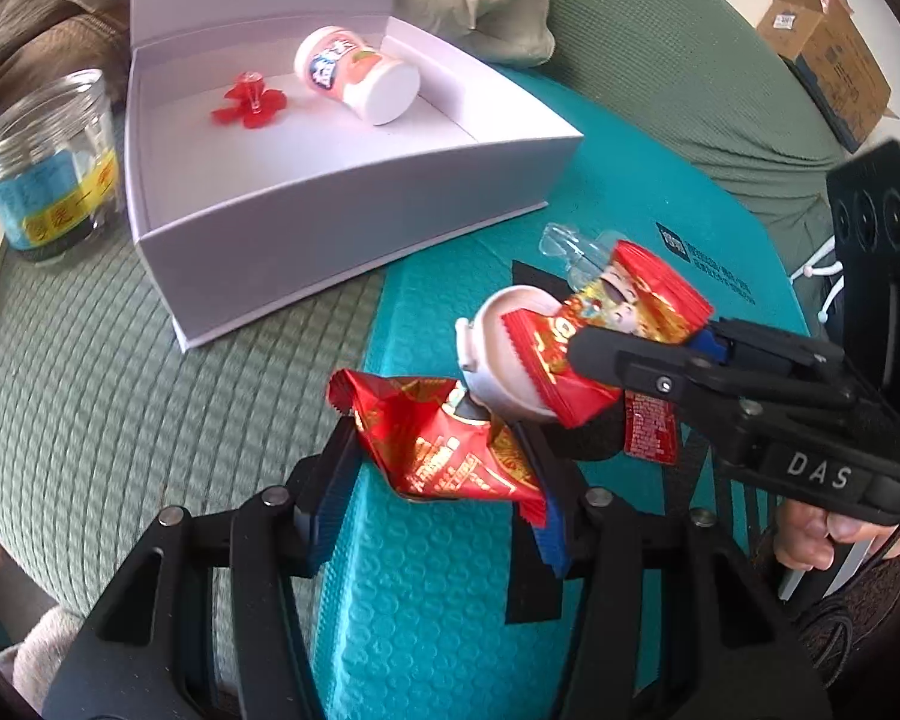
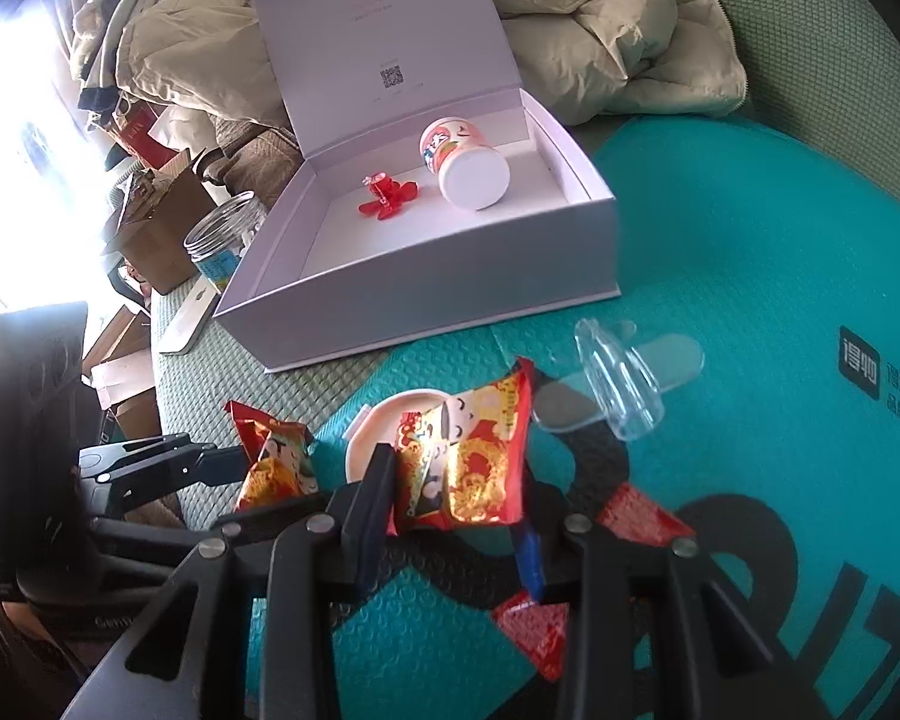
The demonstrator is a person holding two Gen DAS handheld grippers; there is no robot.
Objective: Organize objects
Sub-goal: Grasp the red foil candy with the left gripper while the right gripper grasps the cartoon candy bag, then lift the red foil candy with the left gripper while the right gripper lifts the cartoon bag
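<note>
Red packet [image 1: 444, 450] clenched in left claw [image 1: 444, 468]; second packet [image 2: 468, 468] pinched in right claw [image 2: 456, 504].

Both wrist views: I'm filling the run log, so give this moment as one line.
left tongs: shut on red packet | right tongs: shut on second packet | white box: open

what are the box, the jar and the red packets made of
Box: looks like rigid white card, matte, with crisp folded edges. Jar: clear plastic or glass, see-through with a ribbed threaded neck; can't tell which. Red packets: glossy printed foil or plastic film, crinkled, with serrated ends.
</note>
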